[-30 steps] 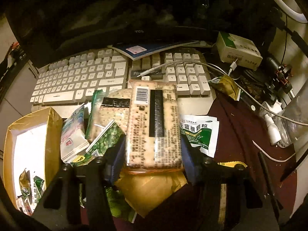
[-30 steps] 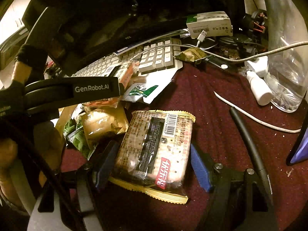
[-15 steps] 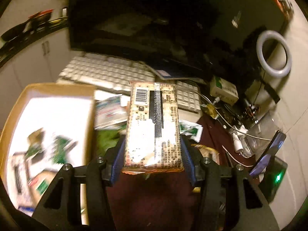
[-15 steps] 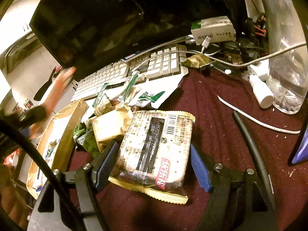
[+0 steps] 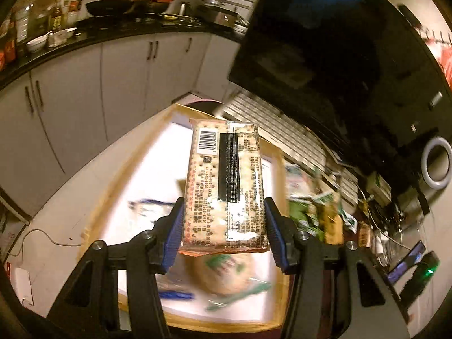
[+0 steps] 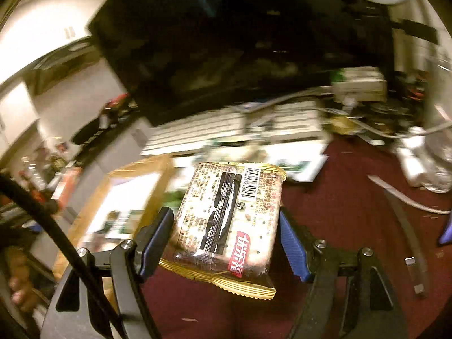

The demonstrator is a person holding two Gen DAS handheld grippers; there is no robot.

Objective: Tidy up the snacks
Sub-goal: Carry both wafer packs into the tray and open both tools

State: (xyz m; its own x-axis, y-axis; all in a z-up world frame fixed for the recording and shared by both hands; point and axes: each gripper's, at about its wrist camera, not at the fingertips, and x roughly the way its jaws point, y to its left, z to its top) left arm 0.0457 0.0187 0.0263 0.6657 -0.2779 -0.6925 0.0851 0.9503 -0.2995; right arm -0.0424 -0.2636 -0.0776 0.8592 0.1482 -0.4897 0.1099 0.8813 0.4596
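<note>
My left gripper (image 5: 224,212) is shut on a speckled cracker pack (image 5: 226,166), barcode side up, held in the air over the open cardboard box (image 5: 121,175). Several snack packets (image 5: 226,271) lie blurred on the box's white floor. My right gripper (image 6: 224,217) is shut on a second cracker pack (image 6: 231,203) with gold crimped ends and a red label. It is raised a little above the maroon cloth (image 6: 339,212). The same box (image 6: 141,166) shows just left of the right gripper.
A pile of loose snack packets (image 5: 310,212) lies right of the box, before the white keyboard (image 6: 226,130) and dark monitor (image 6: 226,42). Cables, a white carton (image 6: 358,84) and a glass jar (image 6: 440,147) crowd the right. A person's hand (image 6: 17,282) shows at lower left.
The left gripper carried its cracker pack up and left, from the snack pile to over the box, rolling as it went. The right gripper closed on its pack and lifted it off the cloth.
</note>
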